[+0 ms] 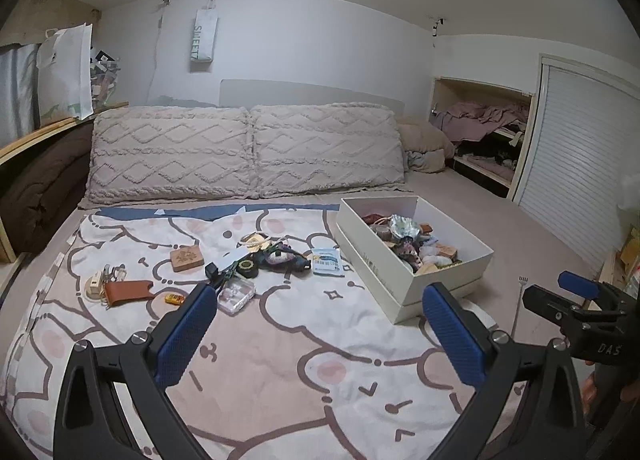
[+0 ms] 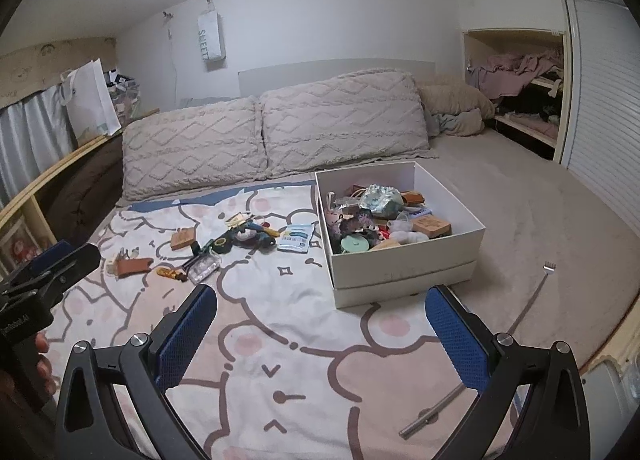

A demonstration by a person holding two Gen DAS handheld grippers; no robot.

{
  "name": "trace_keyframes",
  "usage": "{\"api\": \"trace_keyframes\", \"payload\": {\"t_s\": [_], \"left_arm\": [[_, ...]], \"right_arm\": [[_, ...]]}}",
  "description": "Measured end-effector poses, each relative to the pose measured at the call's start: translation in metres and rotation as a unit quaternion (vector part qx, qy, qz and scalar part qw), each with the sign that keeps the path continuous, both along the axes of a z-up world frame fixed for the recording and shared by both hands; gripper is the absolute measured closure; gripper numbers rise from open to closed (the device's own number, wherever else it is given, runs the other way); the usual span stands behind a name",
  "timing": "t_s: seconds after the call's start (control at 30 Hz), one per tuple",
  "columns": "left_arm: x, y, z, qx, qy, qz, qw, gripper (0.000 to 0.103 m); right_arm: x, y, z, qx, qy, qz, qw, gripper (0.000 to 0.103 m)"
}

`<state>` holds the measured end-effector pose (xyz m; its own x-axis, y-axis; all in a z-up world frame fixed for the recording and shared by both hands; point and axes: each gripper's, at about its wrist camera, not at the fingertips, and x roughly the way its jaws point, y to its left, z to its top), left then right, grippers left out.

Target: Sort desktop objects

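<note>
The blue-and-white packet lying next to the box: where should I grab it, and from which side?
The packet lies flat on the blanket, so pinch a thin edge, probably the near one, which looks free. Come in low from the front with the open right gripper; the white box crowds its right.

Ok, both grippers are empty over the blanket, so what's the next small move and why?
Probably reach the left gripper, open and empty, forward to the clear plastic case, the nearest loose item. The white box already holds many things, and a cluster is not yet sorted on the blanket.
</note>
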<state>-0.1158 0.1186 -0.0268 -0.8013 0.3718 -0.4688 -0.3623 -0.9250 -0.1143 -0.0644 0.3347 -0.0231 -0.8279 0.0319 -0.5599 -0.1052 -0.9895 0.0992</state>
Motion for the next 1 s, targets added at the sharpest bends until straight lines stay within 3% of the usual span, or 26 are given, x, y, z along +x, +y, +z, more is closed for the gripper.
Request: {"api": "trace_keyframes", "payload": {"t_s": [0.2,1.0], "left_arm": [[0.013,-0.005,-0.006,-0.019,0.007,0.003,0.9998,0.0],[0.028,-0.009,-0.025,-0.018,-0.015,0.006,0.9997,0.0]], "right_arm": [[0.007,-0.001,-0.006,0.002,-0.01,-0.001,1.0,0.0],[0.025,0.002,-0.025,0.017,-0.037,0.0,0.999,0.0]]}}
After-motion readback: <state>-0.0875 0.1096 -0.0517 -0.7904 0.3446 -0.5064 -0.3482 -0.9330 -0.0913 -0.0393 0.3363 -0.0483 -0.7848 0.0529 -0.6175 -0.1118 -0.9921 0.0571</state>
